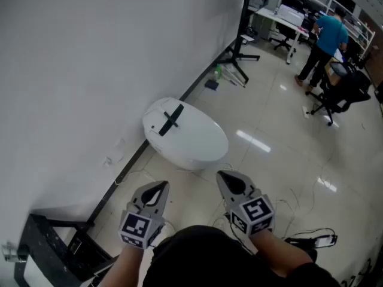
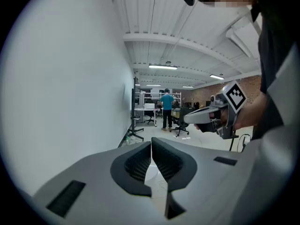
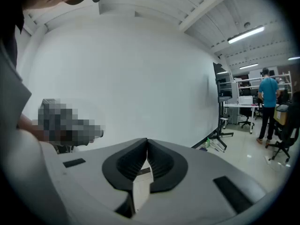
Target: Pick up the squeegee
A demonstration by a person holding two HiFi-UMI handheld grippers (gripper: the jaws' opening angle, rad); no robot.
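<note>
Both tongs hang low and level-ish, jaws pressed together on each, nothing between them. The left tongs (image 1: 161, 187) and right tongs (image 1: 225, 176) sit side by side, short of the round white tabletop (image 1: 206, 151). There's the squeegee (image 1: 170, 119), lying flat on the far-left part of that top, well apart from either tool. Its long axis runs on a diagonal, near-left to far-right; the crossbar looks to sit toward the far end, though it's small from here. Left tongs look nearer. No container in sight on the tabletop.
</note>
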